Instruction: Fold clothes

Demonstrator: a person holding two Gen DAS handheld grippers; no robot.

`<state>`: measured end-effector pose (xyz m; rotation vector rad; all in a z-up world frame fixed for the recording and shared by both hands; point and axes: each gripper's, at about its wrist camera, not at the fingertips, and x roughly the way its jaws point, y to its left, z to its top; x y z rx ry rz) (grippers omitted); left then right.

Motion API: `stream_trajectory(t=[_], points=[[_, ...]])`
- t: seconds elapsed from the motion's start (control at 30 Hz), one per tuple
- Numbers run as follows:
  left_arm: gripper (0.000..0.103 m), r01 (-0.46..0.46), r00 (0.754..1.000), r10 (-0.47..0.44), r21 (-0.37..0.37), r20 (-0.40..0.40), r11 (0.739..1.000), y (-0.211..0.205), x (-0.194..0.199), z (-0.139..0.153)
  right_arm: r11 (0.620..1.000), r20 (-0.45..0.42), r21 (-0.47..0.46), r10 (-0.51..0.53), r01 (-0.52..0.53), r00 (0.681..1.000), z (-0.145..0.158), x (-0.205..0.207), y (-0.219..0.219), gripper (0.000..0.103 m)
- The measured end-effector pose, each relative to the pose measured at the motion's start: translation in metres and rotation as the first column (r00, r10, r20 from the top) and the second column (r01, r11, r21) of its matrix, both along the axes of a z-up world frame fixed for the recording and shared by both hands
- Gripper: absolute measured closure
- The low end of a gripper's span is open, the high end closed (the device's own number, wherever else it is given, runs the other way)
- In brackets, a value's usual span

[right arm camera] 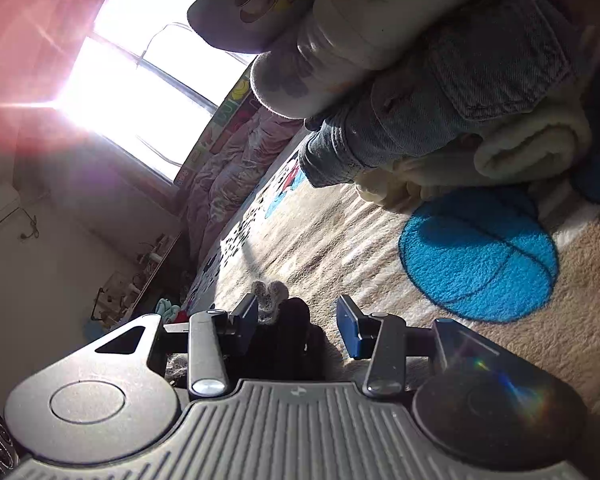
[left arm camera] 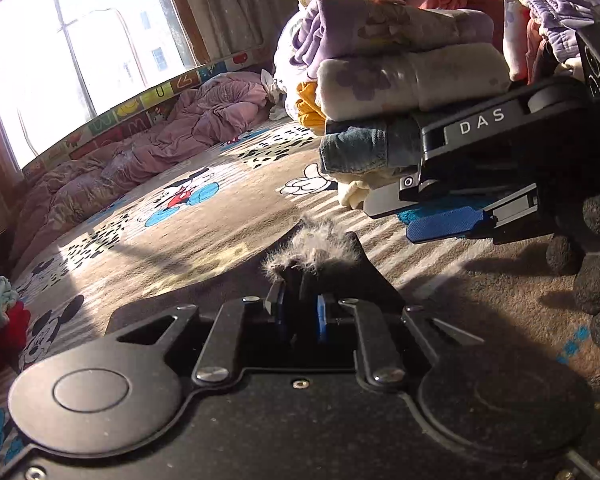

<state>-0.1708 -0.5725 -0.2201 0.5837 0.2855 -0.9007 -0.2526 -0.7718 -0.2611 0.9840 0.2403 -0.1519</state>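
My left gripper sits low over the bed, shut on a small black garment with grey fur trim that sticks out ahead of its jaws. A stack of folded clothes rises at the upper right, with a folded denim piece near its base. My right gripper reaches in beside that base, its blue pads apart. In the right wrist view the right gripper is open, and a black furry piece shows between its fingers; contact is unclear. Denim and a cream garment loom above.
A cartoon-mouse blanket covers the bed. A rumpled pink quilt lies along the window side. Red and teal clothes sit at the left edge. A black-gloved hand holds the right gripper. A bright window glares.
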Motion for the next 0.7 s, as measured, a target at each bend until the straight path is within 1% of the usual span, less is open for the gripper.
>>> stream_trajectory(t=[0.03, 0.1, 0.13, 0.17, 0.2, 0.23, 0.3, 0.37, 0.4, 0.47, 0.53, 0.57, 0.6, 0.67, 0.7], points=[[0.08, 0.027, 1.0, -0.027, 0.019, 0.004, 0.999, 0.001, -0.003, -0.004, 1.0, -0.005, -0.016, 0.001, -0.001, 1.0, 0.001, 0.0, 0.0, 0.058], [0.078, 0.078, 0.997, -0.078, 0.027, 0.016, 0.997, 0.013, -0.005, -0.003, 0.999, -0.006, -0.043, -0.007, 0.006, 1.0, 0.005, -0.002, 0.0, 0.058], [0.078, 0.104, 0.995, -0.104, 0.019, -0.004, 0.994, 0.022, -0.003, 0.002, 0.999, -0.003, -0.052, -0.013, 0.012, 1.0, 0.006, -0.003, -0.001, 0.058], [0.075, 0.13, 0.99, -0.13, 0.001, -0.047, 0.992, 0.032, 0.002, 0.009, 0.998, 0.0, -0.055, -0.02, 0.019, 1.0, 0.007, -0.003, -0.001, 0.058], [0.062, 0.133, 0.989, -0.134, -0.022, -0.066, 0.991, 0.043, 0.006, 0.016, 0.997, -0.001, -0.071, -0.028, 0.028, 1.0, 0.008, -0.003, -0.001, 0.058], [0.053, 0.114, 0.991, -0.117, -0.048, -0.062, 0.992, 0.054, 0.011, 0.023, 0.993, -0.011, -0.117, -0.037, 0.035, 0.999, 0.012, -0.002, 0.003, 0.058], [0.053, 0.041, 0.994, -0.051, -0.101, -0.099, 0.994, 0.071, 0.031, 0.028, 0.971, -0.033, -0.235, -0.046, 0.037, 0.998, 0.024, 0.002, 0.014, 0.058], [0.053, -0.045, 0.988, 0.021, -0.151, -0.154, 0.988, 0.085, 0.055, 0.03, 0.931, -0.029, -0.363, -0.041, 0.027, 0.999, 0.037, 0.007, 0.033, 0.058], [0.054, -0.089, 0.981, 0.056, -0.174, -0.183, 0.981, 0.092, 0.066, 0.032, 0.905, -0.024, -0.425, -0.033, 0.019, 0.999, 0.043, 0.01, 0.043, 0.058], [0.055, -0.177, 0.962, 0.123, -0.215, -0.242, 0.96, 0.106, 0.09, 0.034, 0.841, -0.023, -0.54, 0.024, -0.033, 0.999, 0.052, 0.02, 0.068, 0.058], [0.055, -0.266, 0.935, 0.185, -0.25, -0.304, 0.931, 0.12, 0.113, 0.036, 0.767, -0.039, -0.635, 0.084, -0.089, 0.996, 0.058, 0.03, 0.091, 0.058], [0.055, -0.284, 0.928, 0.199, -0.254, -0.315, 0.925, 0.121, 0.121, 0.036, 0.739, -0.056, -0.664, 0.108, -0.117, 0.993, 0.059, 0.037, 0.1, 0.059], [0.055, -0.271, 0.931, 0.187, -0.25, -0.314, 0.929, 0.119, 0.122, 0.033, 0.716, -0.082, -0.683, 0.122, -0.145, 0.989, 0.059, 0.045, 0.107, 0.061], [0.055, -0.234, 0.935, 0.144, -0.255, -0.325, 0.938, 0.117, 0.122, 0.026, 0.706, -0.129, -0.687, 0.113, -0.171, 0.985, 0.057, 0.057, 0.11, 0.061], [0.055, -0.215, 0.936, 0.123, -0.258, -0.331, 0.942, 0.117, 0.122, 0.023, 0.708, -0.157, -0.682, 0.105, -0.185, 0.982, 0.055, 0.061, 0.11, 0.061]])
